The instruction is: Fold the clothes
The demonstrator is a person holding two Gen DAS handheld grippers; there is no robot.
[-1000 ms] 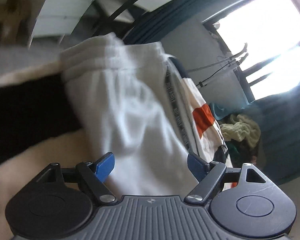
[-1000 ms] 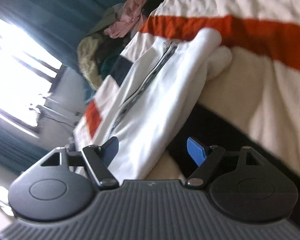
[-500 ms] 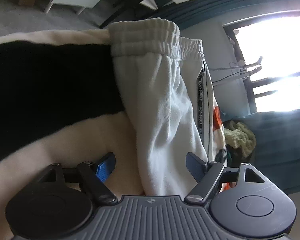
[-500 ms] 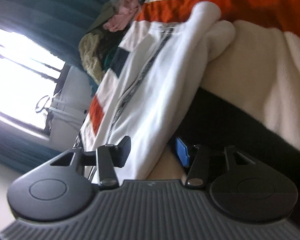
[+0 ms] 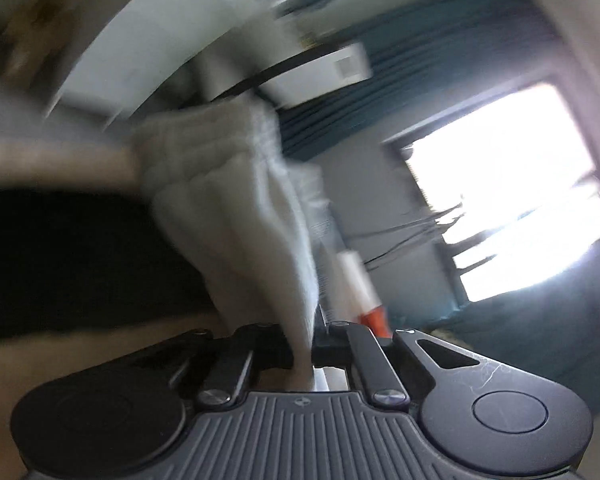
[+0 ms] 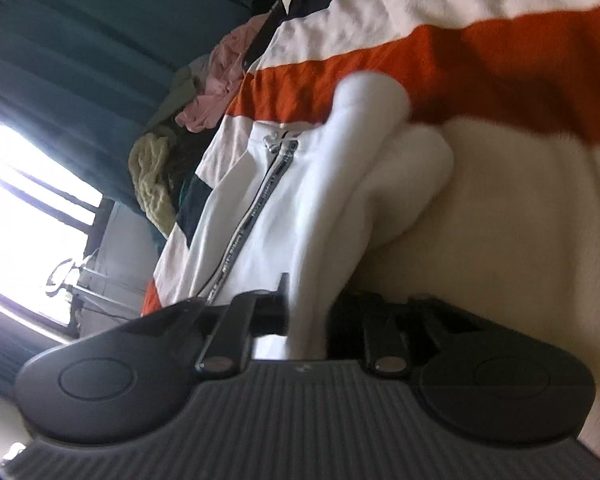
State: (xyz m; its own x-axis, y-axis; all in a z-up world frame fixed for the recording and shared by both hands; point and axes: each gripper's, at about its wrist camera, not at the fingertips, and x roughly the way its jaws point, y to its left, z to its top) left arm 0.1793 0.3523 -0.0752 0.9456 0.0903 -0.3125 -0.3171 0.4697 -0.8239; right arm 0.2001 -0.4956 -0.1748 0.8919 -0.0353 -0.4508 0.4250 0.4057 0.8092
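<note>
Your left gripper (image 5: 306,350) is clamped on the white fleece sweatpants (image 5: 236,208) at the elastic-waistband end; that view is motion-blurred. The fabric runs up from between the fingers, over the cream, black and orange striped blanket (image 6: 500,208) on the bed. Your right gripper (image 6: 308,320) is pinched on the same pants' edge (image 6: 320,200), beside the black-and-white side tape (image 6: 260,204). Heap of mixed clothes (image 6: 188,140) lies far left, by the window (image 6: 24,216).

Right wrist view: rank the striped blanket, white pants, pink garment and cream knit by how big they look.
1. striped blanket
2. white pants, though nearness to the camera inflates them
3. pink garment and cream knit: look alike, unranked
</note>
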